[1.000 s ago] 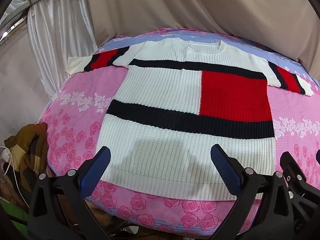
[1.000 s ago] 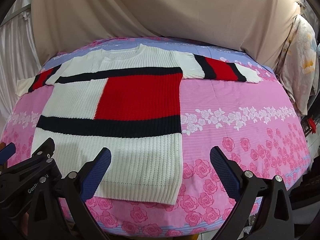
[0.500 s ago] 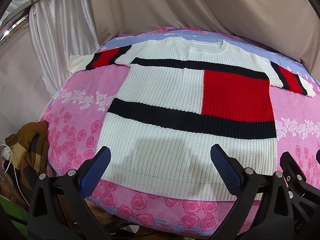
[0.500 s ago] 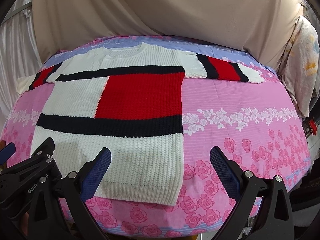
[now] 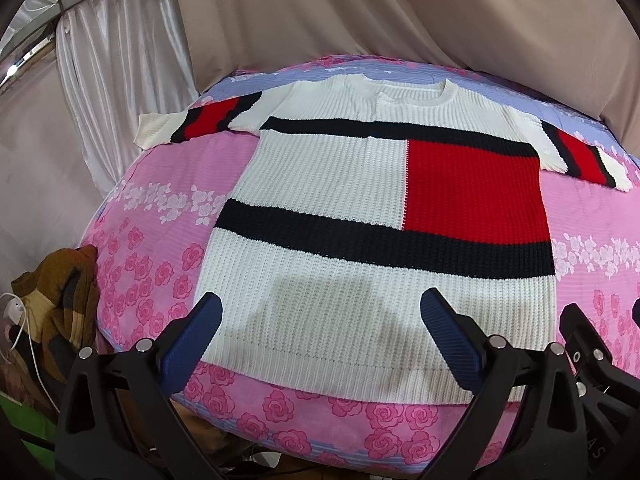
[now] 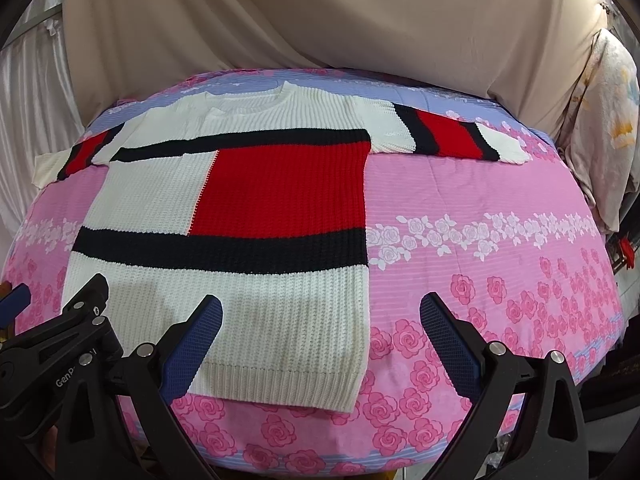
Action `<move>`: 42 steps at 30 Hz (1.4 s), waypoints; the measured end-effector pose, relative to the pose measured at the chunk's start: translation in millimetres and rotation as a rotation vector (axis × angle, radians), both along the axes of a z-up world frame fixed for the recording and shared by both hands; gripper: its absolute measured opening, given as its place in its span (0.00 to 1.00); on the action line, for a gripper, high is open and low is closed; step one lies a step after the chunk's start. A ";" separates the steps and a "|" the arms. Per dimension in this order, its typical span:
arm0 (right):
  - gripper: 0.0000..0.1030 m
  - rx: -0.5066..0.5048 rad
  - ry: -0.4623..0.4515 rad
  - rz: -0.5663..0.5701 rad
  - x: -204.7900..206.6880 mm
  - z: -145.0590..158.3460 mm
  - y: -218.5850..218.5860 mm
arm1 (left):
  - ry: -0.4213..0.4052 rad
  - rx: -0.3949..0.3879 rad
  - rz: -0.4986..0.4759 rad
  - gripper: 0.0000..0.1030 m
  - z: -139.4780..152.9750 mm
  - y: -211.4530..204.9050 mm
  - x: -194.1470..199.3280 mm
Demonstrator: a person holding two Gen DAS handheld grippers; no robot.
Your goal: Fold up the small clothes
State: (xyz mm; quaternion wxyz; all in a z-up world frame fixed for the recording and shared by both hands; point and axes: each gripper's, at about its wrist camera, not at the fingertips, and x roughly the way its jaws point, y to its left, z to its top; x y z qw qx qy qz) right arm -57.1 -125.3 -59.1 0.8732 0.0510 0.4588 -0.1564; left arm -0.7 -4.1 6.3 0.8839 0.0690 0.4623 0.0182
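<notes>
So the knit sweater (image 5: pixel 360 264) is laid out flat, front side up, on the pink floral sheet (image 6: pixel 500 280) covering the tabletop. It's white with two black bands and a big red block on the chest, plus red and black stripes on both short sleeves, which are spread out toward the far corners. The collar points at the far edge and the ribbed hem runs along the near edge, right in front of me. The sweater sits more toward the left side of the tabletop, so the right side is mostly bare sheet.

My left gripper (image 5: pixel 320 332) hovers above the hem with its jaws spread wide, nothing in it. My right gripper (image 6: pixel 320 332) is spread wide too and empty, hanging over the sweater's near right corner, with one blue pad (image 6: pixel 192 344) above the knit and the other above the sheet.

Beige curtain (image 6: pixel 320 20) behind the far edge, and a brown garment (image 5: pixel 60 304) heaped off the left edge.
</notes>
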 end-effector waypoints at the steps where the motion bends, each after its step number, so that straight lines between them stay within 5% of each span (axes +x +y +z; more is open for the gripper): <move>1: 0.95 0.001 0.001 0.000 0.0 -0.3 0.1 | 0.000 0.001 0.000 0.94 0.0 -0.1 0.1; 35: 0.95 0.038 0.079 0.020 22.4 -22.8 -16.2 | 0.068 0.011 0.008 0.94 -20.7 -13.7 20.8; 42: 0.95 0.130 0.098 -0.049 41.9 -43.9 -75.0 | 0.121 0.019 0.038 0.95 -35.7 -20.7 45.0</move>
